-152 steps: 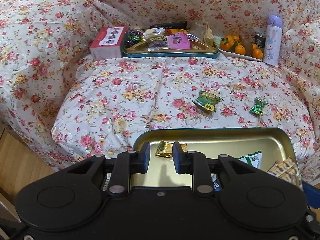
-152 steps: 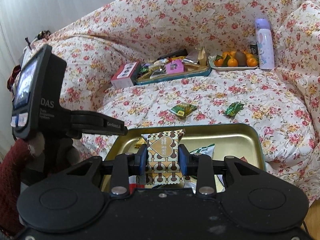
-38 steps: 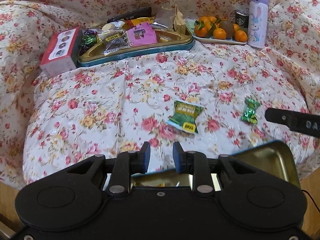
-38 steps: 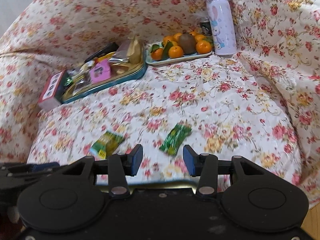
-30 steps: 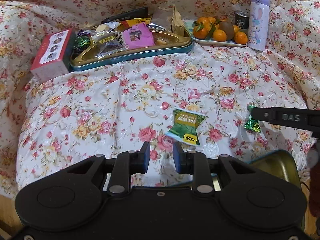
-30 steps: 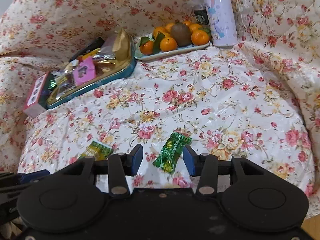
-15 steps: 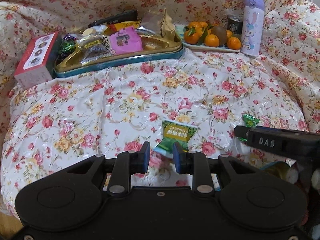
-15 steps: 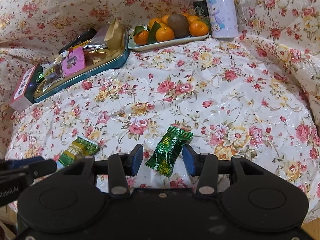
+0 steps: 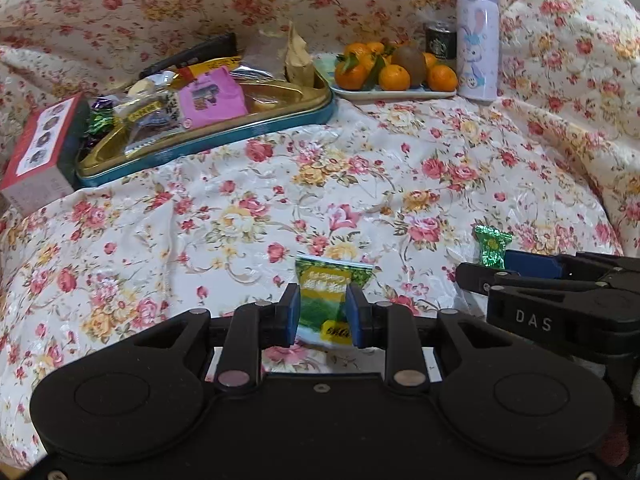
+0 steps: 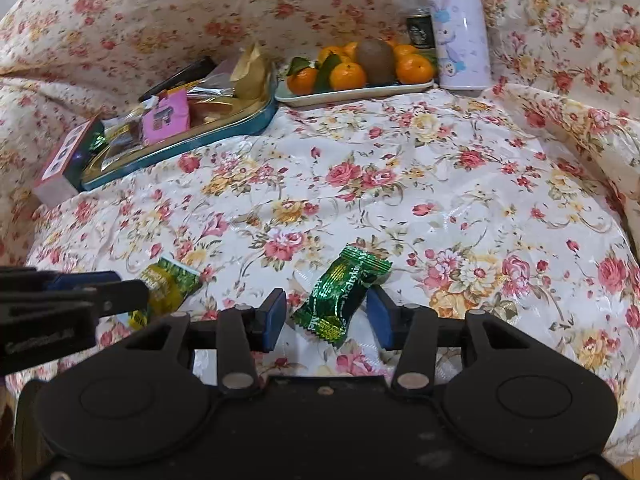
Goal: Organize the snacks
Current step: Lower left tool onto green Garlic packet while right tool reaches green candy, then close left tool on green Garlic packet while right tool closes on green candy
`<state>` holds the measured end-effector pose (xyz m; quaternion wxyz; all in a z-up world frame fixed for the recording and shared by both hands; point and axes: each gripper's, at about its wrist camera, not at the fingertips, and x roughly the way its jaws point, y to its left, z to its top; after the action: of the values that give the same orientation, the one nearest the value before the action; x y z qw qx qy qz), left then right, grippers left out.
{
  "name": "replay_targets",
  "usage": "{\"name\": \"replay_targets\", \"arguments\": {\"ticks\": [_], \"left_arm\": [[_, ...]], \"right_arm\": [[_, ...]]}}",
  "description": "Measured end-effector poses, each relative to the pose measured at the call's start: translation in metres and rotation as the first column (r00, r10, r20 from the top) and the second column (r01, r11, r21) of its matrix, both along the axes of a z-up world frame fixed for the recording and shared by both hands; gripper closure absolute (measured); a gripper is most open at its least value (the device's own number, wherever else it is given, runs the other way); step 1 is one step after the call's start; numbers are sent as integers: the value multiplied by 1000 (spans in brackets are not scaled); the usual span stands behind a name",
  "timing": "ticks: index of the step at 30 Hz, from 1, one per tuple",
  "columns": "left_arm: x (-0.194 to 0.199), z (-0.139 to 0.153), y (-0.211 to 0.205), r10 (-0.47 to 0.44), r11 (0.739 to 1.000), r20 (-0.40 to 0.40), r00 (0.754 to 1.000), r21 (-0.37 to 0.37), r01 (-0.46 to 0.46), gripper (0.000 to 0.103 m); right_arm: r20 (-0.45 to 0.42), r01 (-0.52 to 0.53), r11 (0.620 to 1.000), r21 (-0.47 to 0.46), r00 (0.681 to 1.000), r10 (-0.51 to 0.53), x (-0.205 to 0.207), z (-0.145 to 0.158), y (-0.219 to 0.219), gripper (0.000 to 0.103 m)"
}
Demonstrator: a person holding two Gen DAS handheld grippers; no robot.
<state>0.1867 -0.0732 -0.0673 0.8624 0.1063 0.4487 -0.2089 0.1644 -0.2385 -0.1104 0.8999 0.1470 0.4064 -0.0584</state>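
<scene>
On the floral cover, each unclenched hand-held gripper, lowered, now straddles a packet: left [image 9: 322,314]; right [image 10: 326,314].

Soft indoor light, fisheye-bent edges, sharp

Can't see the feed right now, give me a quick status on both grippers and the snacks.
Left gripper open around green-yellow packet. Right gripper open around green foil candy. Both snacks flat on floral cover. Nothing in the way.

Each black gripper body [image 9: 322,412] is fitted with blue-padded fingers [image 10: 274,314], round silver screws and white "DAS" lettering.
</scene>
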Motion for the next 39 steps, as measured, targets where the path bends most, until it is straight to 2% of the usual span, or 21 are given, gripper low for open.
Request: {"name": "replay_targets", "arguments": {"ticks": [3,9,14,19,26,29,33,39], "left_arm": [[1,-2,-6,-3,1000,15,1000,23,3,58],[0,-7,-12,-14,998,41,999,65,11,57],[4,-9,-13,-13,998,36,999,68,11,56],[10,-16,-14,-14,998,-18,1000,62,15,54],[15,-21,-15,7,998,-51,999,60,-4,53],[16,-21,-16,12,998,-55,998,62,-9,55],[17,-20,-12,55,997,-49,997,59,-53,59],[20,-9,9,146,988,1,989,53,-146,60]], "right_arm": [[13,-1,1000,24,1000,1,-2,-1,-4,54],[30,-10,1000,20,999,9,-4,-2,-3,54],[34,-11,1000,-1,999,11,-6,-2,1,54],[35,-14,1000,3,999,14,-5,-2,-1,54],[36,-16,1000,-1,999,16,-6,-2,0,54],[37,-16,1000,-2,999,16,-6,-2,0,54],[34,-15,1000,-4,999,16,-5,-2,1,54],[25,-12,1000,-6,1000,12,-3,-2,1,54]]}}
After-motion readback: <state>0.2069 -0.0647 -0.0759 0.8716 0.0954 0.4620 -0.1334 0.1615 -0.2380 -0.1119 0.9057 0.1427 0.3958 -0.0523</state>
